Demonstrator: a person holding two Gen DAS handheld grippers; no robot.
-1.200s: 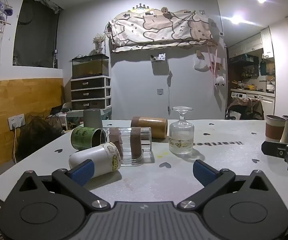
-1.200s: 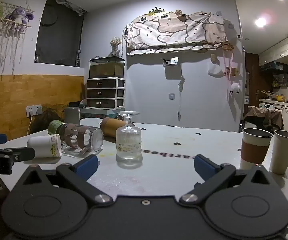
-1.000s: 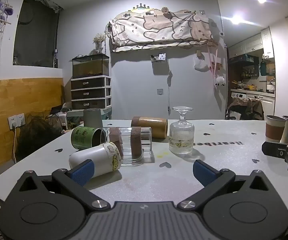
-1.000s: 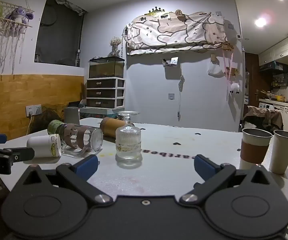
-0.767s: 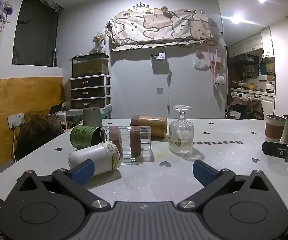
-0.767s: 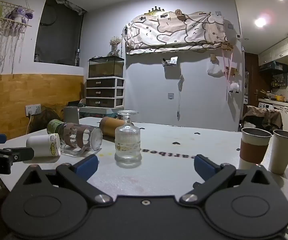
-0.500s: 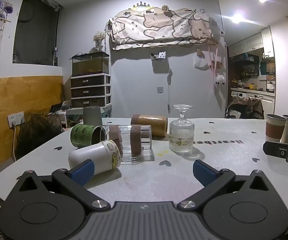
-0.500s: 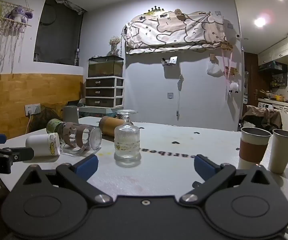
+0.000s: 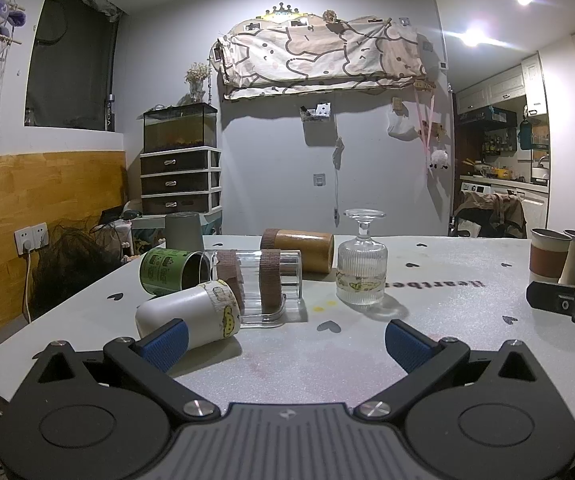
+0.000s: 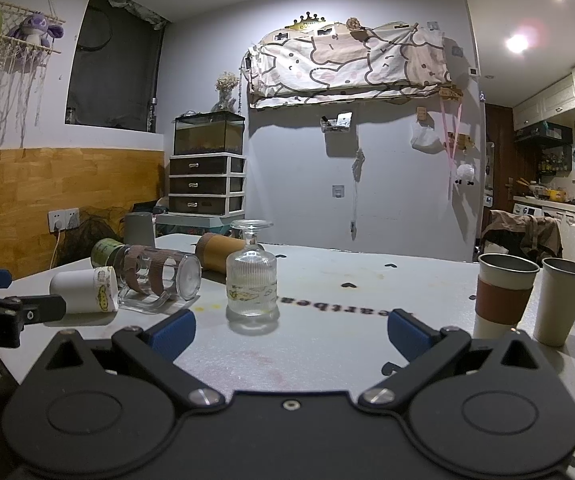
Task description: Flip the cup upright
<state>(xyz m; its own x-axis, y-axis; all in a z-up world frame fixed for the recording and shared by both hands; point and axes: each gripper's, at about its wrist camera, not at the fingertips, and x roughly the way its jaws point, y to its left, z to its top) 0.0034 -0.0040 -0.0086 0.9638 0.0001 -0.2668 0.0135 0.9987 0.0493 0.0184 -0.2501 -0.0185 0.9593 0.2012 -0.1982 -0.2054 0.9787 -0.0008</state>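
Left wrist: white cup (image 9: 186, 315) sideways (near table edge (image 9: 3, 354))

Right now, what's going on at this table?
A person holds two grippers over a table of cups to be set upright. Both the left gripper and the right gripper are open and hold nothing. A white cup, a green can, a clear mug and a brown tumbler lie on their sides; a ribbed glass stands upside down. Two paper cups already stand upright at the right.
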